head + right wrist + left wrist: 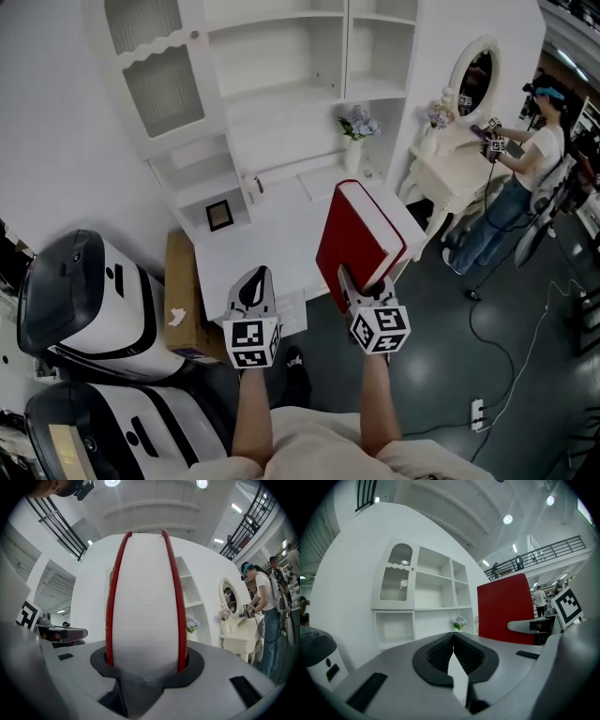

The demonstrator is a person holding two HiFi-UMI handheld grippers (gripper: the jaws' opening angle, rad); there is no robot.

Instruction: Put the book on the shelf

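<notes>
Subject item: one red hardback book [361, 234], thick, with a white page block. It is carried upright in the air above the front right corner of the white desk [272, 248], in front of the shelf [281, 103] and not yet on it. The right gripper [364, 286] has its fingers clamped across the book's thickness at the bottom end, one on each cover, with the page edges facing its camera. The left gripper [253, 286] has its fingers together with nothing between them, and it is not touching the book. Assessment: the boards look stiff and should take a firm squeeze without damage. The volume is probably fairly heavy for its size. Held at one end only, it is likely to lever and tilt about the fingers. The covers appear smooth, so slippage is a risk. The present hold across both covers is sound, since it keeps the pages shut. The free gripper could steady the top edge during placement.
</notes>
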